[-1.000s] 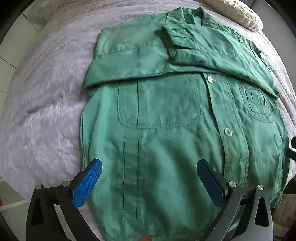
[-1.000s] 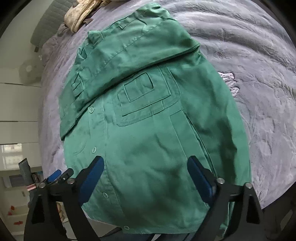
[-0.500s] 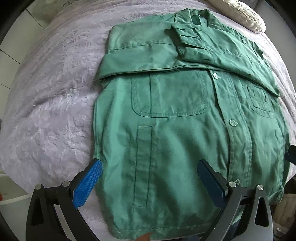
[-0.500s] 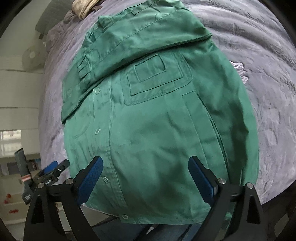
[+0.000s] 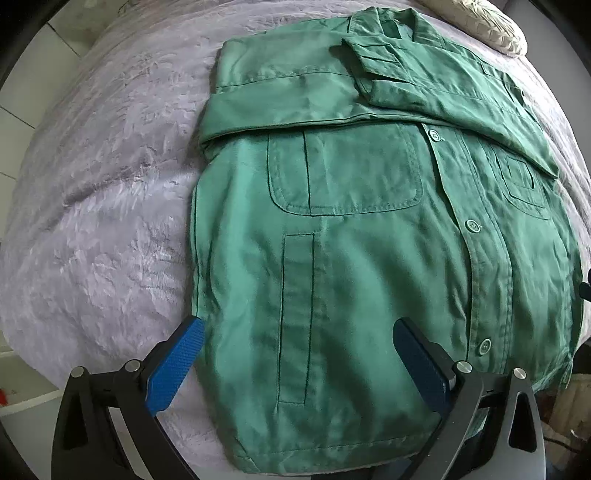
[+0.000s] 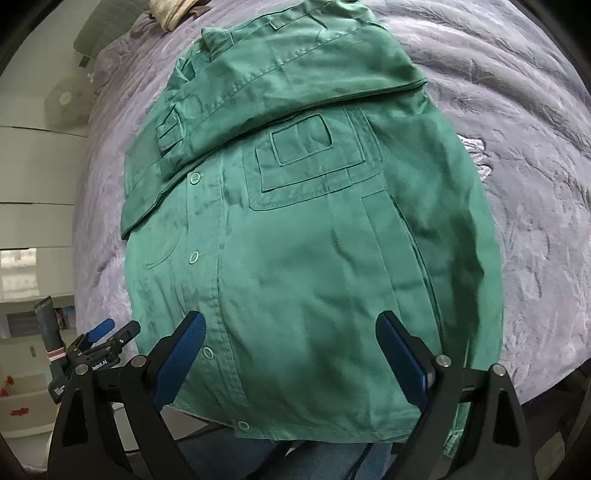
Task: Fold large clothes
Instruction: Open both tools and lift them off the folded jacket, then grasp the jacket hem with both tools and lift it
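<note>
Green jacket [image 5: 369, 258] lies flat, front up, on the grey-purple bedspread [image 5: 103, 206], hem at the near bed edge. Wide bare bedspread off its left side; off its right side in the right wrist view too [image 6: 535, 184]. Far end is tight: cream pillow [image 5: 487, 22] just past the collar.

Left gripper [image 5: 299, 365] wide open, empty, over the lower left hem. Right gripper [image 6: 291, 354] wide open, empty, over the lower right front by the button placket.

Only the right view shows the hem overhanging the bed edge, blue denim below it (probably the person's legs), and the left gripper's side [image 6: 92, 350]. Only the left view shows the collar clearly.

Both sleeves are folded across the chest; pockets and buttons face up.
</note>
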`<state>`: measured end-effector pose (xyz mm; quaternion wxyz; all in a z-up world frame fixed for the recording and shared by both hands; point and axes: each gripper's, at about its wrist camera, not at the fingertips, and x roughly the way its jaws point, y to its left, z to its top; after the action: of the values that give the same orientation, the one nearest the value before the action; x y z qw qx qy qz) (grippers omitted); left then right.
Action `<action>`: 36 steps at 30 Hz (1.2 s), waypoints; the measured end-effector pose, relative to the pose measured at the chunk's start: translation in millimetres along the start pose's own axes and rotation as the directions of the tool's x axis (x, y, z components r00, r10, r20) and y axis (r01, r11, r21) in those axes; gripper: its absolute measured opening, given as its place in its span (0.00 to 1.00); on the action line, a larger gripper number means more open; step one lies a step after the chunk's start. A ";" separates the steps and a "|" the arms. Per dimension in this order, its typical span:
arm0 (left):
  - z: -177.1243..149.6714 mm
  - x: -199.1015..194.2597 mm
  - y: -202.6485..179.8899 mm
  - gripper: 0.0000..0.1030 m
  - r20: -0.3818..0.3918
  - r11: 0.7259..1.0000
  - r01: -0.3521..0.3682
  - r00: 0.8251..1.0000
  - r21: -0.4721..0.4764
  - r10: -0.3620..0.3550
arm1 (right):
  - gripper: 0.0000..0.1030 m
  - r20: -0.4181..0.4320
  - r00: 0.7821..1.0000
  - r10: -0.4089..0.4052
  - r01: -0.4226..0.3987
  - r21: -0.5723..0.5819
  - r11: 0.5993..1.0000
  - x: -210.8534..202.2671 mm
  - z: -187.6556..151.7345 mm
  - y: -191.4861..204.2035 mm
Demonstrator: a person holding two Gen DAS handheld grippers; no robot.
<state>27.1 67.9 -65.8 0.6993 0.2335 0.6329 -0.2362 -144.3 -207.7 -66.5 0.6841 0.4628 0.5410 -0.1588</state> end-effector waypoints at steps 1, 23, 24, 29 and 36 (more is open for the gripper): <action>0.0 0.6 0.7 1.00 -0.001 1.000 0.000 1.000 -0.002 0.000 | 0.92 -0.004 1.000 0.001 -0.001 0.004 1.000 0.0 0.3 -1.2; -60.5 56.5 79.1 1.00 -0.224 0.964 0.248 0.938 -0.096 -0.264 | 0.92 -0.006 1.000 -0.023 0.024 0.146 0.989 -34.0 -24.8 -102.6; -65.6 59.6 78.6 1.00 -0.240 0.957 0.273 0.927 -0.097 -0.288 | 0.92 -0.018 1.000 -0.018 0.021 0.156 0.987 -32.0 -29.9 -108.9; -82.1 73.6 71.7 1.00 -0.306 0.935 0.338 0.883 -0.107 -0.355 | 0.92 -0.116 0.993 0.024 0.000 0.208 0.978 -8.7 -58.2 -138.6; -89.4 90.0 62.7 1.00 -0.338 0.942 0.328 0.880 -0.071 -0.332 | 0.92 -0.178 0.974 0.138 -0.100 0.204 0.974 15.1 -71.5 -129.2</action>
<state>4.9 169.6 -161.7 0.5282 0.1560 0.7776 -0.3032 -274.0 -213.2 -138.6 0.5891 0.5719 0.5573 -0.1239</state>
